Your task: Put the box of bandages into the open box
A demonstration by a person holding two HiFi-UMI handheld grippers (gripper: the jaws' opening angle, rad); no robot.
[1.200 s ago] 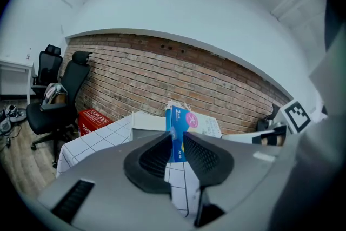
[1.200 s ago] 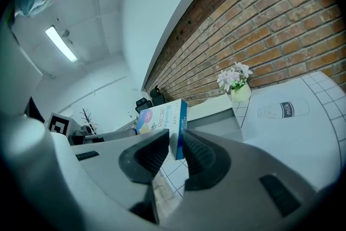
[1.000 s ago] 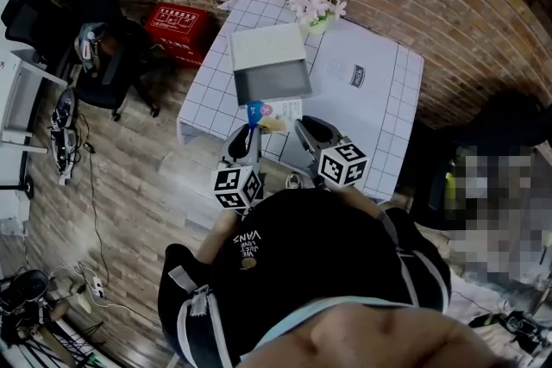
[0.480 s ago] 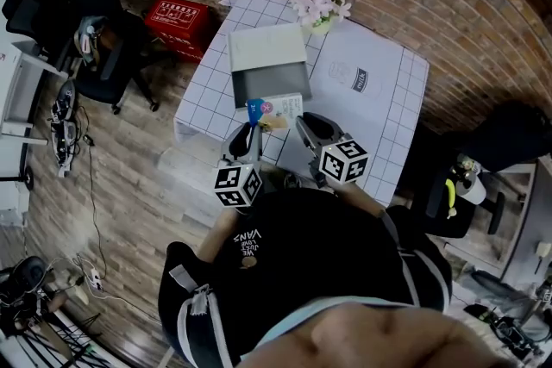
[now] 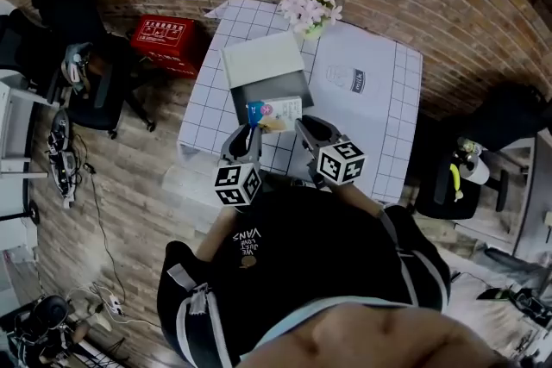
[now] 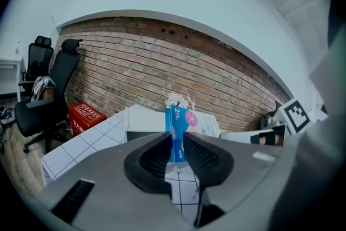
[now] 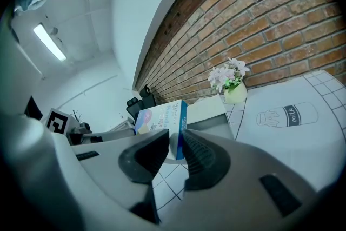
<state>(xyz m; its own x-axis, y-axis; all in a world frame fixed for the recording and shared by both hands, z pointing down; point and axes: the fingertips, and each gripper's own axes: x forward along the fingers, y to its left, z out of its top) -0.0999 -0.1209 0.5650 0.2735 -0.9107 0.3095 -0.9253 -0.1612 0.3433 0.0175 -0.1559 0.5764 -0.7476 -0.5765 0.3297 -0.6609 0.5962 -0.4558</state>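
Head view: looking down on a checked table [image 5: 392,125]. Box of bandages [image 5: 274,109] upright just before the open box [image 5: 272,89], pinched at either end by left gripper [image 5: 248,132] and right gripper [image 5: 304,127]. Flower vase [image 5: 309,9] beyond, milk mat [image 5: 354,82] to the right. Nothing in between.

Left gripper view: narrow jaws clamped on the blue end.

Right gripper view: likewise closed on the other end. Could twist loose if pulled unevenly, or catch the open box's near wall if carried low.
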